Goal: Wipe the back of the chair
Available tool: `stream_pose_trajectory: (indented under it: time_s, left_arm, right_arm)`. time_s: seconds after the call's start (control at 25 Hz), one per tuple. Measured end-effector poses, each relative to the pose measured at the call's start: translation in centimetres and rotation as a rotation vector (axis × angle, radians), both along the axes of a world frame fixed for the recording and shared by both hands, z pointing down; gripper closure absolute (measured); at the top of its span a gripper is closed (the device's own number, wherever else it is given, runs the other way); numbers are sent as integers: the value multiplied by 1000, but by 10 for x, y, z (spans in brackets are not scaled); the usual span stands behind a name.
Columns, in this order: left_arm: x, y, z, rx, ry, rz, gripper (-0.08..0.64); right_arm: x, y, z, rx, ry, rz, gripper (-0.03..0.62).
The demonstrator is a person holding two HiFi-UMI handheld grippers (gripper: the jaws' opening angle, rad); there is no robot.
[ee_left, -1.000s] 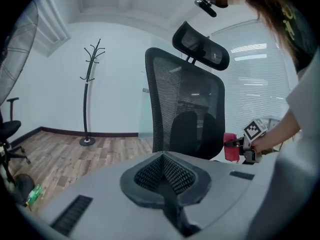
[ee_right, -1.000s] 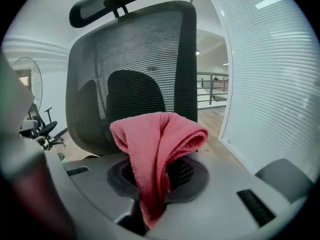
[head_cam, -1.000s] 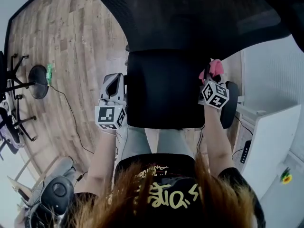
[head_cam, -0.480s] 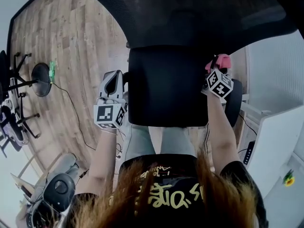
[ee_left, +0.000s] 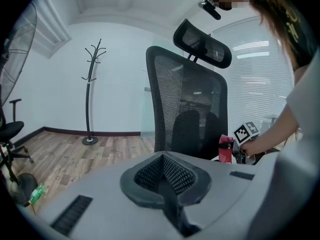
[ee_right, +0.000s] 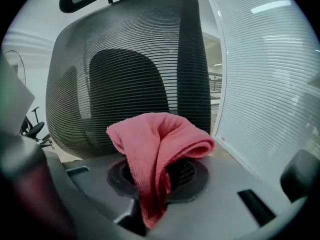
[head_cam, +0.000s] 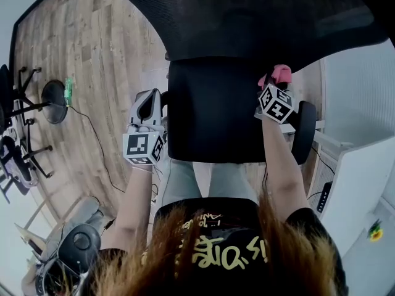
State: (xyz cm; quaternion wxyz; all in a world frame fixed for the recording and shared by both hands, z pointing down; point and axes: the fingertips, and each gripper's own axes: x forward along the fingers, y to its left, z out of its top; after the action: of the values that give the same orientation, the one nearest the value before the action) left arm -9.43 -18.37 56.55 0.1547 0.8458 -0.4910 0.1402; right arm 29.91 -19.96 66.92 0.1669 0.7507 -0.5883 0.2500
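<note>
We see both forearms reaching forward and down, one at each side of the chair's seat [head_cam: 213, 110]. The right claw [head_cam: 276, 84] is clamped on a folded pink cloth [ee_right: 157, 149], which bulges above the pads and hangs down between them. The cloth sits just in front of the lower mesh of the chair back [ee_right: 125, 59]; we cannot tell whether they touch. The left claw [ee_left: 167, 194] is pressed together with nothing in it, held at the seat's left edge. Around them we find an armrest [head_cam: 302, 131] just beside the right claw, the headrest [ee_left: 202, 41] above the back, a coat stand [ee_left: 90, 99] by the far wall, and wooden floor [head_cam: 92, 54].
</note>
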Motion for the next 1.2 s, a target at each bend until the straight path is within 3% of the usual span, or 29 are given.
stream_pose_trajectory:
  time_s: [0.24, 0.96, 1.2]
  left_arm:
    - [3, 0, 2, -6, -4, 5, 568]
    - [5, -3, 0, 8, 5, 29, 568]
    - [8, -3, -1, 18, 4, 37, 568]
  right_arm:
    - [-48, -19, -1, -8, 34, -167, 518]
    - [-139, -44, 3, -1, -41, -234, 520]
    - [-160, -46, 6, 0, -96, -197, 518]
